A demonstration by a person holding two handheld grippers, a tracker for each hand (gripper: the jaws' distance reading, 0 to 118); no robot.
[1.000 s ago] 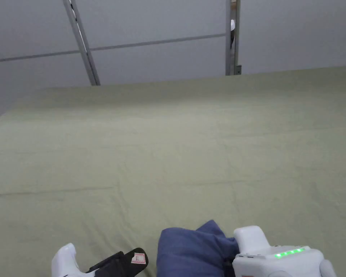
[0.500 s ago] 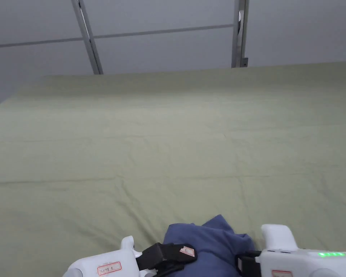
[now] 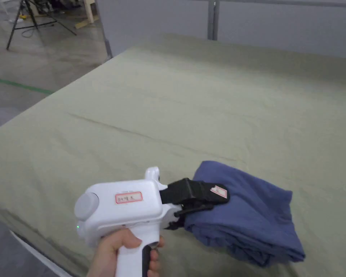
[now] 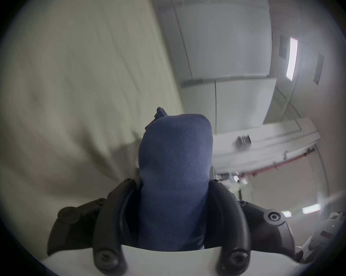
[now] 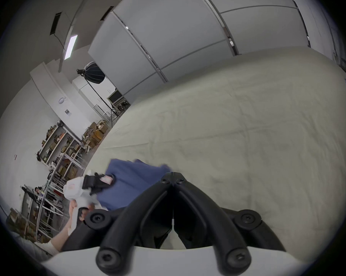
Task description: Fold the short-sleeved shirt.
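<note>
The blue short-sleeved shirt (image 3: 246,212) lies as a compact, layered bundle on the green-covered table (image 3: 204,108), close to the table's near edge. Judging by that thick stack with no sleeve or hem spread out, the folding looks essentially done; what seems left is letting go, or perhaps shifting the bundle.

The left gripper (image 3: 201,202) is clamped on the shirt's left edge, one jaw on top and one beneath the fold. The left gripper view confirms what the head view only hints at: a thick wad of blue cloth fills the gap, both jaws pressing on it.

In its own view, the right gripper (image 5: 173,175) is closed with tips meeting and nothing between them, hovering just to the right of the shirt. That view also shows the person's hand (image 5: 78,210) on the left gripper's handle.
</note>
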